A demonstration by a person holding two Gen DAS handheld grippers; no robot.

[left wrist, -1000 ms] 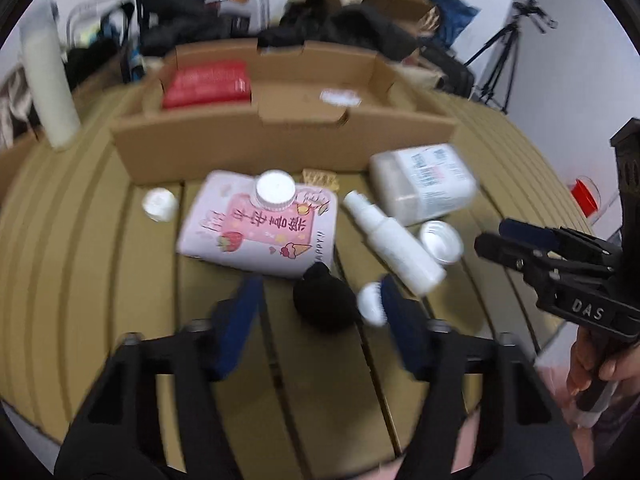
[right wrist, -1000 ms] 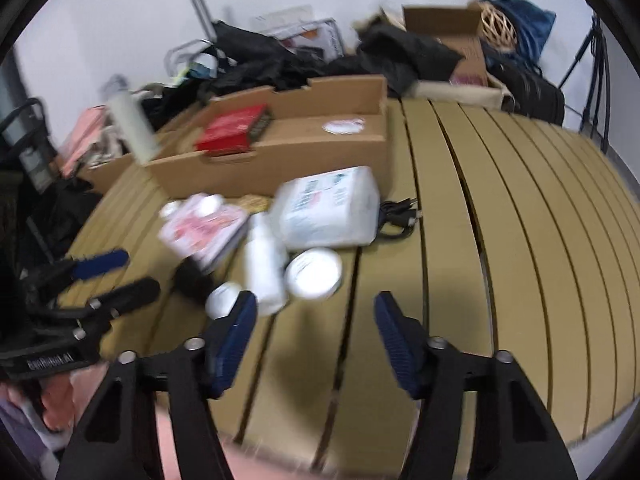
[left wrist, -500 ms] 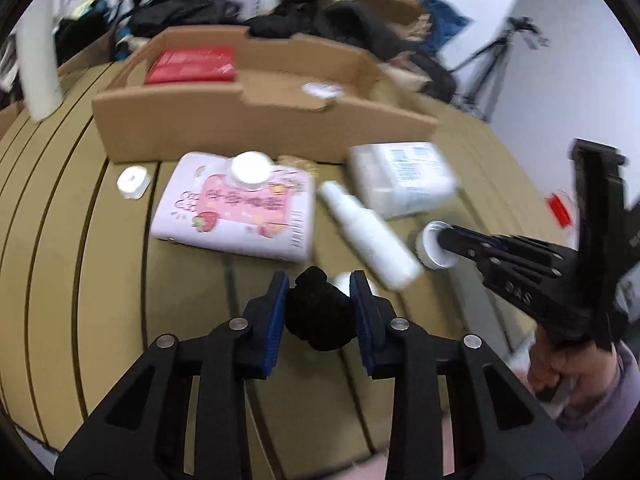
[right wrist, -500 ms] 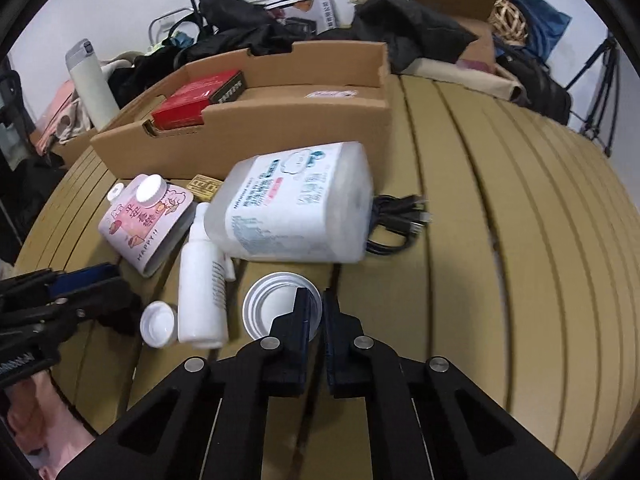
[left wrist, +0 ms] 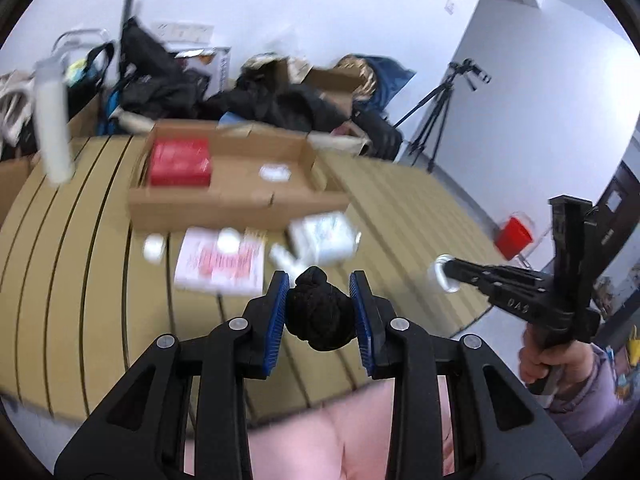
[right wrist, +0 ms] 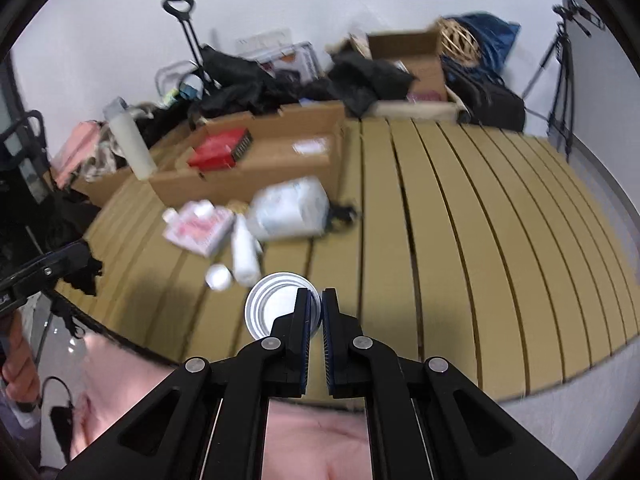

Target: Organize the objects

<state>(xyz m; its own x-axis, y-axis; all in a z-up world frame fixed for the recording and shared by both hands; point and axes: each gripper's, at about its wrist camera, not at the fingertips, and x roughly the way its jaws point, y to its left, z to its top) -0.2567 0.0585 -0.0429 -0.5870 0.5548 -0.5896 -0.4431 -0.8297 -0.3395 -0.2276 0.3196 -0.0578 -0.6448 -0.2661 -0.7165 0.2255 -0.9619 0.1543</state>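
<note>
Above worktop [right wrist: 460, 208]: both loads lifted since a second ago.
Left tool [left wrist: 319, 312]: clamps black bundle [left wrist: 319, 316].
Right tool [right wrist: 315, 312]: pinches lid [right wrist: 266, 308] rim.
Meaning: box [left wrist: 240, 196] likely next.

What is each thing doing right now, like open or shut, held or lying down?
Left gripper: shut on the black fuzzy ball.
Right gripper: shut on the rim of the white lid, lifted off the table.
Cardboard box: open on top, red box lying inside.
White jug: lying on its side.
White spray bottle: lying down.
Pink carton: lying flat.
</note>
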